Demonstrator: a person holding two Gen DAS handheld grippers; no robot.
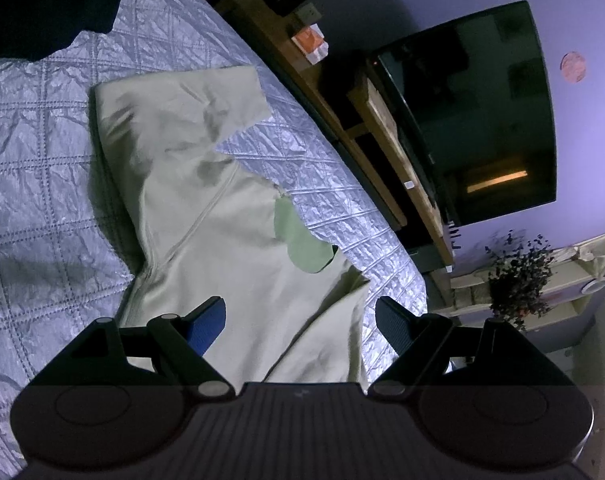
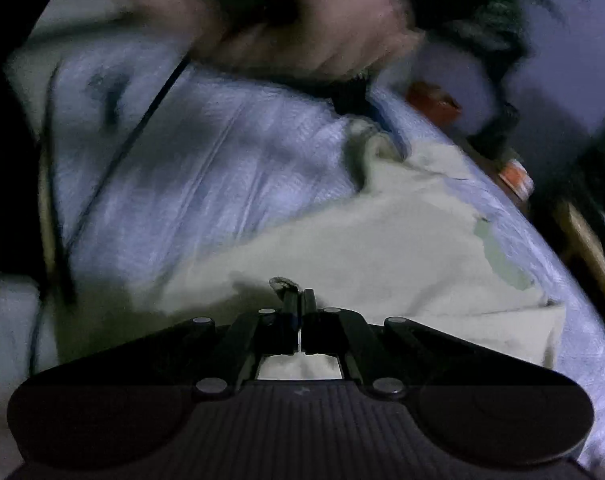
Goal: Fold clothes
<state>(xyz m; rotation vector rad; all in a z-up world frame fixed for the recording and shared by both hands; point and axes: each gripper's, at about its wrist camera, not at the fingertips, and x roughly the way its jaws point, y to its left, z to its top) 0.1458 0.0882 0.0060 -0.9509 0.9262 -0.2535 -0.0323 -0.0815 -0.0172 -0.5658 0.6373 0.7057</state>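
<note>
Pale green T-shirt [image 1: 206, 208] on the quilted bedspread [image 1: 42, 168]: thin, limp, light.
Left gripper [image 1: 300, 320] gapes above its hem; right gripper [image 2: 300, 300] pinches an edge; take hems or sleeve corners.

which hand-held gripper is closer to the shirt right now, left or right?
Right. The right hand-held gripper is shut on the pale green shirt, pinching its fabric. The left hand-held gripper is open, hovering over the shirt without gripping it.
</note>
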